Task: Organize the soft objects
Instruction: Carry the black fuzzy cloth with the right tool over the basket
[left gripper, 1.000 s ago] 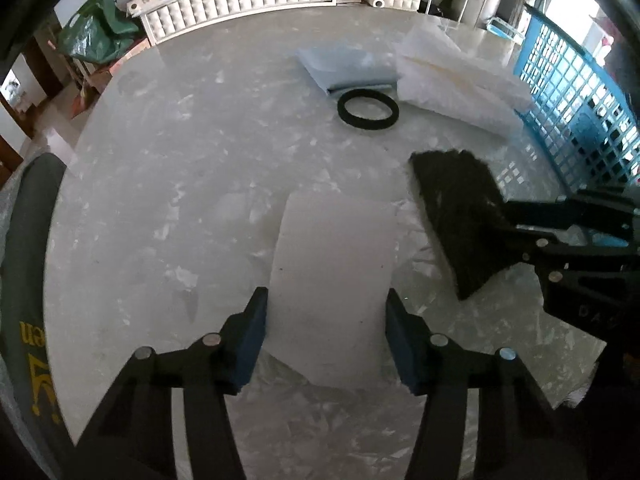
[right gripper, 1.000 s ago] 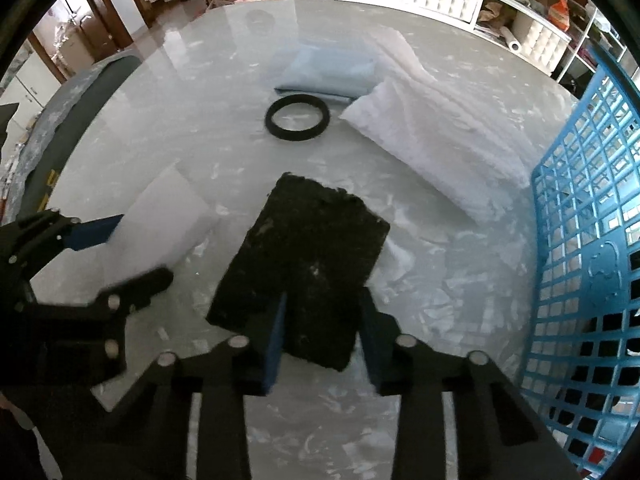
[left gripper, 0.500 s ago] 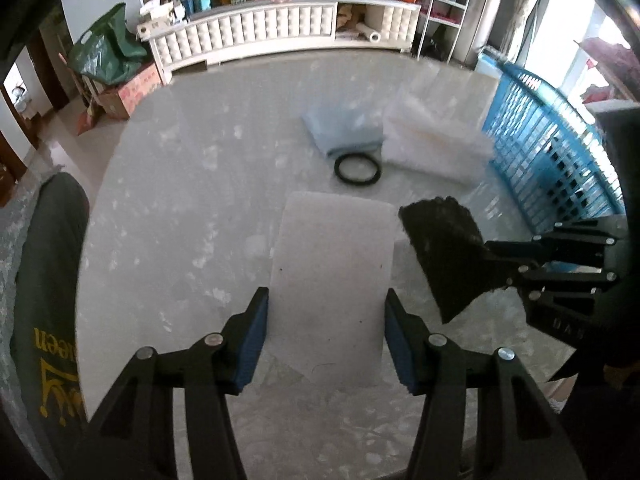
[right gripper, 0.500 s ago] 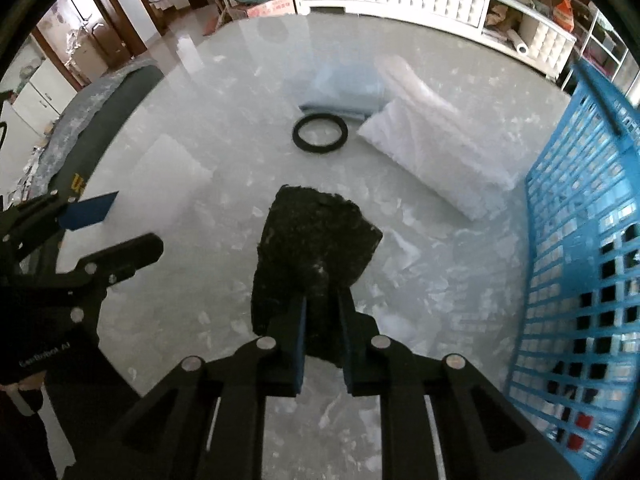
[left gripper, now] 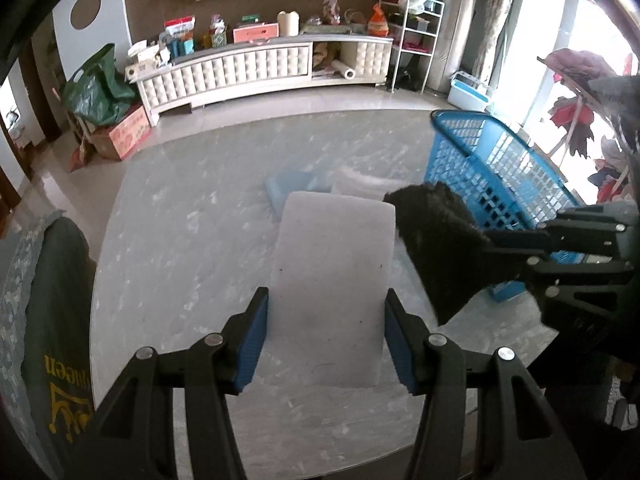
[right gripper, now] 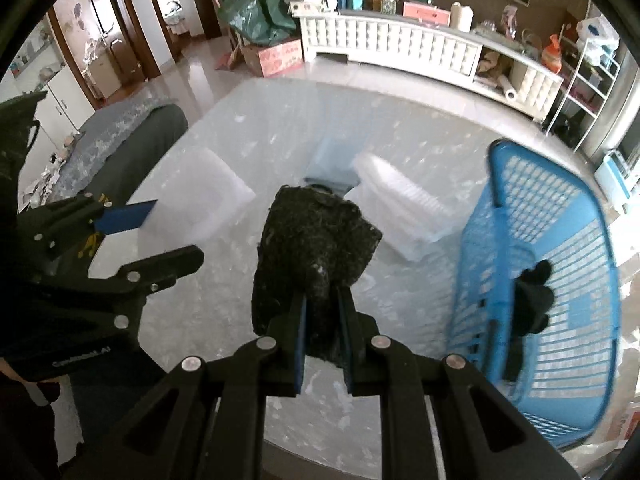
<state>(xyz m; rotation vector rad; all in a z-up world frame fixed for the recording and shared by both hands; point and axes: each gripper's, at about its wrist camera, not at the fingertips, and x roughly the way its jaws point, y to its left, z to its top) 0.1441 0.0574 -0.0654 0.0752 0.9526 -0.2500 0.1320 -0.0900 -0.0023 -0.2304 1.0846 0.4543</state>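
Both tools up off the marble tabletop point(left gripper: 180, 248), each with a pad in it. Left tool point(left gripper: 326, 336) only part open, blue fingers point(left gripper: 250, 344) clamped on the side edges of a white foam pad point(left gripper: 332, 280) that sticks out toward 12 o'clock, clear of the surface. Right tool point(right gripper: 322, 334) pinched nearly closed on a black scrubby pad point(right gripper: 316, 236), squashing its near end; rest of it flaring out toward 12 o'clock. In the left wrist view, seen at about 3 o'clock from the white pad, just beside it. Blue basket point(right gripper: 560, 280) at 3 o'clock of the black pad, something dark point(right gripper: 532, 300) hanging over its rim. Pale blue pad point(right gripper: 334, 160) and a white ribbed sheet point(right gripper: 400, 204) lying on the tabletop at around 12 to 1 o'clock, past the black pad.
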